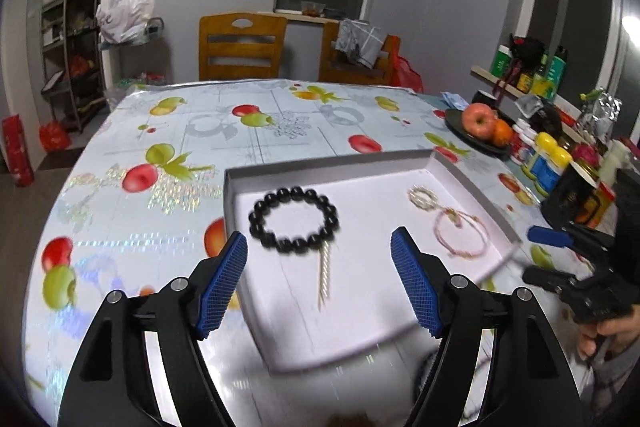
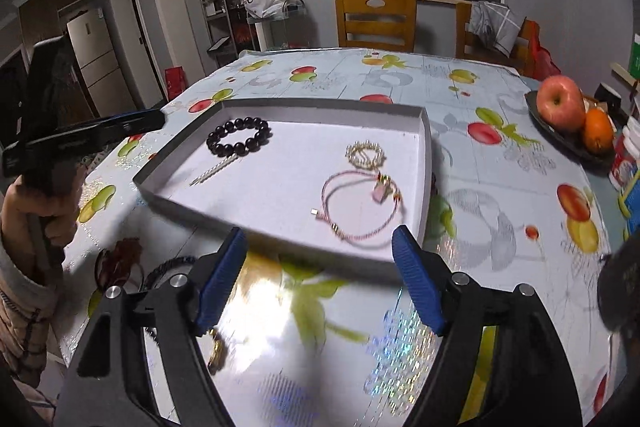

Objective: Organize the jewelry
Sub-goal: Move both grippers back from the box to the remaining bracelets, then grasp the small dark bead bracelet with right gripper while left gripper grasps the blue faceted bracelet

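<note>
Now both our grippers hang empty above the fruit-print table [image 2: 500,255], jaws spread wide with nothing between the blue pads. Our left gripper [image 1: 318,283] looks down over the near-left part of the shallow white tray [image 1: 248,173]; our right gripper [image 2: 320,281] is short of the tray's near wall, over bare tablecloth.

Four pieces lie in the tray. At its left sits the black bead bracelet [image 1: 294,219], with the pale twisted hairpin [image 1: 325,275] touching its near edge. To the right, the small pearl ring brooch [image 2: 366,155] lies against the pink cord bracelet [image 2: 360,211]. More jewelry waits on the cloth near our left hand, a dark braided cord [image 2: 168,267] among it, blurred and partly hidden.

We judge the bead bracelet to be the heaviest piece, hard and smooth, likely to roll or slip unless the pads close across the strand of beads. The pink cord is light and limp; it should sag and is best pinched at its charm or clasp. The hairpin looks thin and stiff, and flat on the tray floor it gives little to grip except across its width.

The hairpin's long axis runs from the black beads toward the tray's near wall. Both bracelets and the brooch lie flat as loops, with no clear heading.
</note>
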### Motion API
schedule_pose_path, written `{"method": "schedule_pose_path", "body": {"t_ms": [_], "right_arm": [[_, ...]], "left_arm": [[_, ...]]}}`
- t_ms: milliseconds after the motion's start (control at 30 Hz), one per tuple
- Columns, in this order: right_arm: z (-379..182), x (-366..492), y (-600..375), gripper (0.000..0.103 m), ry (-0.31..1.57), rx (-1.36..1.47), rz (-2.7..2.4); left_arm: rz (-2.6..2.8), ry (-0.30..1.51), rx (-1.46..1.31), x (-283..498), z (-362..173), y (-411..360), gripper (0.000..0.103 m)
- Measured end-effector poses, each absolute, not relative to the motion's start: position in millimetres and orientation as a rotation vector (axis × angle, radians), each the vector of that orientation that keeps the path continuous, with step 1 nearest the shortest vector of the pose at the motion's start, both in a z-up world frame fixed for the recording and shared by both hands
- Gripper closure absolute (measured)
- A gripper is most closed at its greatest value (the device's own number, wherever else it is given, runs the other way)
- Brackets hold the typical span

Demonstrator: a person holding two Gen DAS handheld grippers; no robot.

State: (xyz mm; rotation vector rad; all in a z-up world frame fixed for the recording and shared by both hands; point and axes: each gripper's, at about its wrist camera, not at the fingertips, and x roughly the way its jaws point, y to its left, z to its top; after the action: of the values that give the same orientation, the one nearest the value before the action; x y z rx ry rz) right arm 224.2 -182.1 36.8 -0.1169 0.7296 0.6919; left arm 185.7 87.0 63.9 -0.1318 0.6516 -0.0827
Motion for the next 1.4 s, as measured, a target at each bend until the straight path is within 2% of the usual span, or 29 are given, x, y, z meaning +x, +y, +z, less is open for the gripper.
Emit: {"method": "schedule_pose_path", "body": {"t_ms": [367,533,733,867,967,1267,1400], "right_arm": [[22,197,-187,0.029,0.758,-0.143,0.723],[13,184,-173,0.054,0.803,-0.194,0.779],[3,170,-151,0.057,0.841,-0.269,0.84],[-5,166,-140,0.07,0.863,-0.332,0.855],[-6,165,-136,0.086,0.859,-0.374,0.862],[-6,193,-163,0.089,0.852,-0.35,0.764],[-6,209,-179,0.089,0.862,-0.312,0.722]], "left_arm": [[-0.146,0.657,-0.098,122,52,60,0.027],[-0.161,0.693,-0.077,119,36,50,0.027],[-0.173,0.709,-0.07,121,30,44,0.027],[-0.186,0.722,-0.037,124,28,34,0.027],[-0.193,0.731,-0.005,125,26,26,0.027],[-0.229,0.777,0.085,141,20,0,0.028],[-0.245,0.802,0.13,147,15,-11,0.034]]}}
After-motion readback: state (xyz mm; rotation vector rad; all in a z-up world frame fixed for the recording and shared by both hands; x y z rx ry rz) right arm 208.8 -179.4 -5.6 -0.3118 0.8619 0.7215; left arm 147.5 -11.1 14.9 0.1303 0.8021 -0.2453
